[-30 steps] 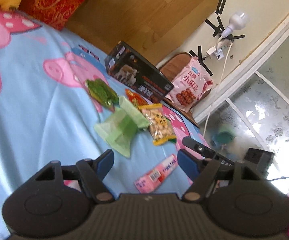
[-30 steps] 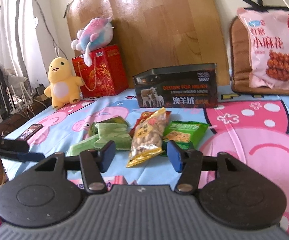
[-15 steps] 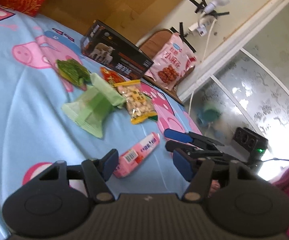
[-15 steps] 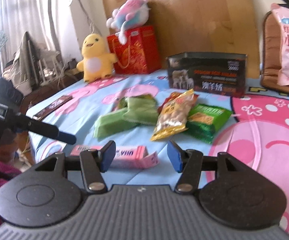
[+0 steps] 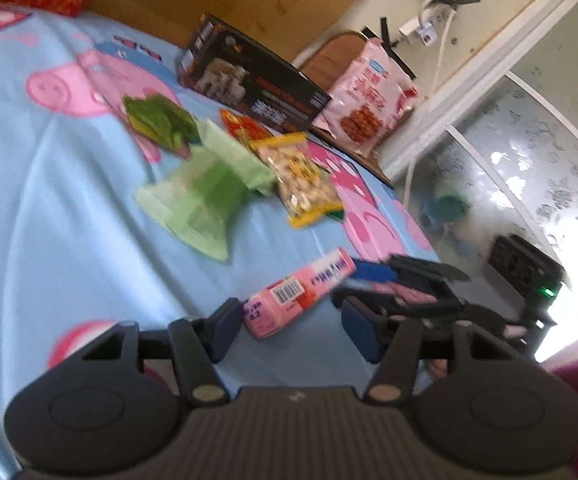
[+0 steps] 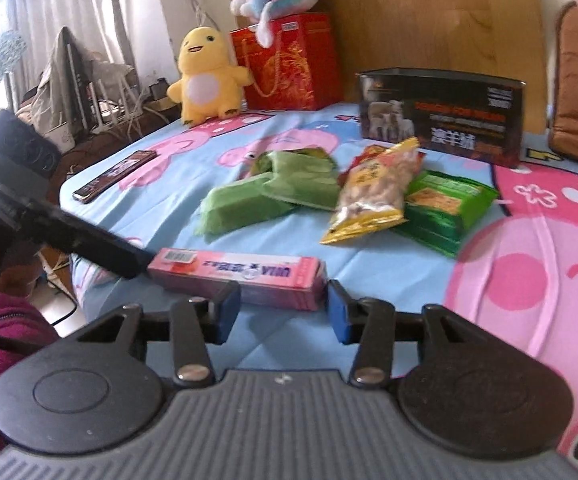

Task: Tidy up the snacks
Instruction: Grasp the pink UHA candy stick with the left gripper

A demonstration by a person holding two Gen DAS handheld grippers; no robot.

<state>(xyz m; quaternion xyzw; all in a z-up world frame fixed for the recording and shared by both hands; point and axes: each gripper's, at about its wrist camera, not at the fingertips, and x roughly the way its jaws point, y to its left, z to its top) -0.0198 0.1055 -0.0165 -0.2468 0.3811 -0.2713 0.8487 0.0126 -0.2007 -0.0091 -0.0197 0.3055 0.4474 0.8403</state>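
- My right claw (image 6: 285, 310) is spread around the near end of the pink snack box (image 6: 241, 276); my left claw (image 5: 289, 330), also spread, faces its other end.
- Green packets (image 6: 249, 204) and a peanut bag (image 6: 373, 196) lie beyond (dark tin (image 6: 441, 114) behind).
- All rests on a pig-print bed sheet (image 6: 177, 200).

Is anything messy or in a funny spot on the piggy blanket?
Yes. The snacks lie in a loose heap: the peanut bag leans across the dark green packet, and the light green wrappers overlap. The pink box lies alone near the blanket's edge. Nothing looks spilled or torn.
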